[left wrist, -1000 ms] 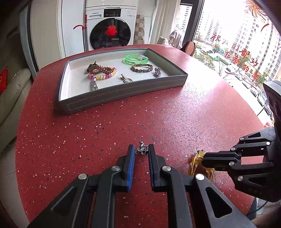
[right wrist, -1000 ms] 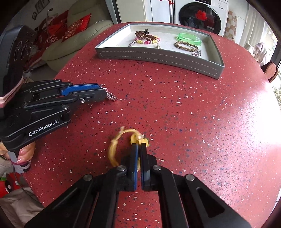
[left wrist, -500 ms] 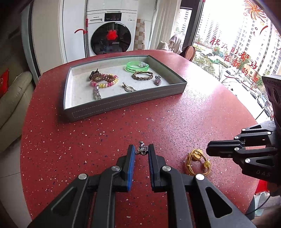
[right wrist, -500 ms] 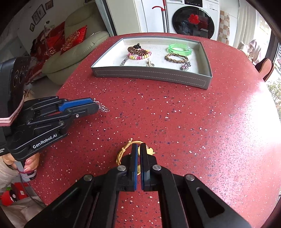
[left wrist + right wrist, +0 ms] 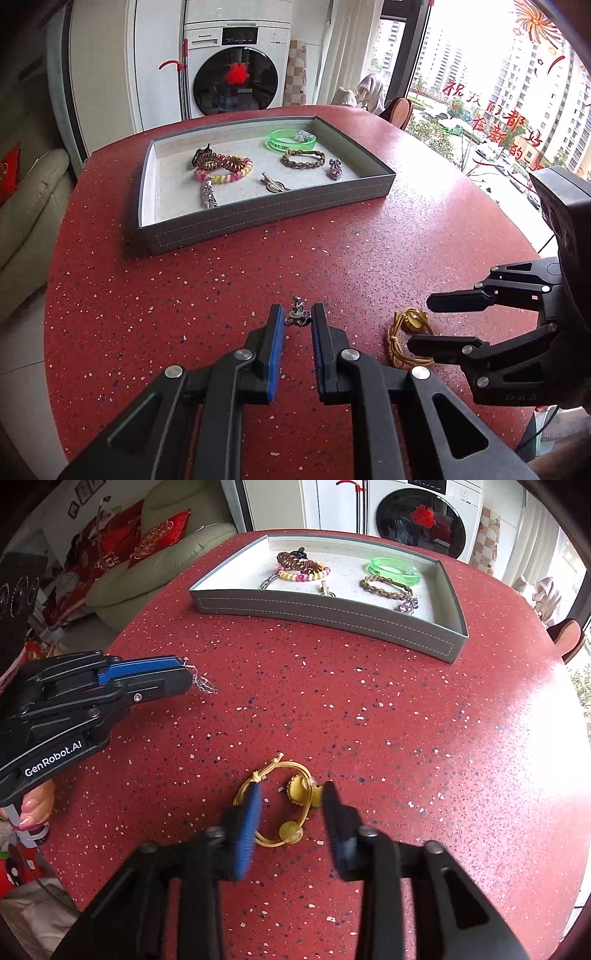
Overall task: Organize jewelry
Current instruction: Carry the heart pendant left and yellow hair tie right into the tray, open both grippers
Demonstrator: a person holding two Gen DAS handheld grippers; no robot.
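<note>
A small silver charm [image 5: 297, 314] is pinched between the tips of my left gripper [image 5: 298, 319], held above the red table; it also shows in the right wrist view [image 5: 203, 683] at the left gripper's tips. A gold cord bracelet [image 5: 280, 805] with round beads lies on the table between the open fingers of my right gripper [image 5: 291, 801]. It also shows in the left wrist view [image 5: 406, 339] beside the right gripper [image 5: 419, 321]. The grey jewelry tray [image 5: 258, 210] stands at the far side.
The tray [image 5: 332, 613] holds a green bangle [image 5: 291, 138], a braided bracelet [image 5: 303, 158], a coil and bead bracelet [image 5: 225, 168], a clip [image 5: 273, 183] and small charms. The round table's edge drops off at left and right. A sofa [image 5: 155, 565] stands beyond.
My right gripper has opened around the gold bracelet, which now lies on the table. Both grippers have risen a little. The left gripper's hold is unchanged.
</note>
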